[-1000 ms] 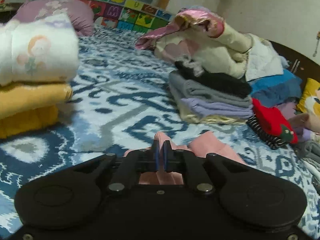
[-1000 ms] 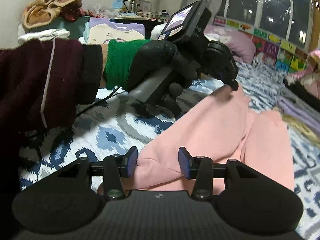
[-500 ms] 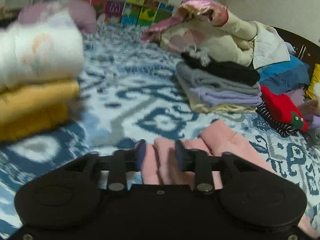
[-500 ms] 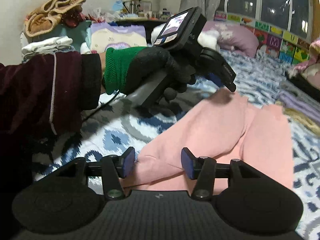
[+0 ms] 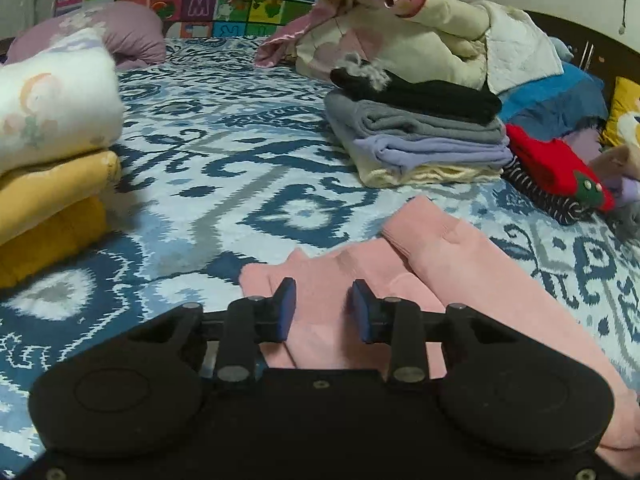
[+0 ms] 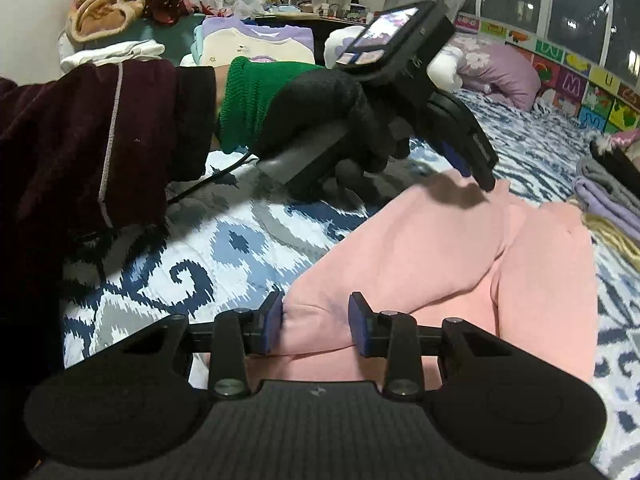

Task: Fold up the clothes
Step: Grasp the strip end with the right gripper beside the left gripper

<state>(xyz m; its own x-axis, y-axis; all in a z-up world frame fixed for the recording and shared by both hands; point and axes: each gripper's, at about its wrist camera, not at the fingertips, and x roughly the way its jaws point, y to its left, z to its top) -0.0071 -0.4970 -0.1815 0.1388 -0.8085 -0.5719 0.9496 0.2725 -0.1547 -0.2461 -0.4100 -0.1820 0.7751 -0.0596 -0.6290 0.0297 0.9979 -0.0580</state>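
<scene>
Right gripper (image 6: 314,326): jaws parted, a rolled edge of the pink garment (image 6: 440,256) lying between the pads, not clamped. Left gripper (image 5: 323,310): jaws likewise parted over the garment's far end, holding nothing; in the right wrist view its fingertips hang just above the cloth.

Garment: spread on the bed directly ahead of both tools, doubled lengthwise, with a crease running away from the right gripper.

Risks, as judged:
- The edge between the right pads is thick and rounded. A shallow bite could take only the top layer, and the fold would come apart on lifting.
- The fleece looks soft and limp. Raising one end alone would likely let the other sag and drag out of line.
- The patterned bedspread (image 5: 224,168) is soft and could be pinched along with the garment.

Surface and room: beyond the left gripper, a folded stack (image 5: 420,136) right of centre and a yellow-and-white stack (image 5: 52,152) to the left. Further off lie a loose heap of bedding (image 5: 400,32), a purple pillow (image 5: 120,36) and an alphabet panel (image 5: 192,4) beneath the window.
</scene>
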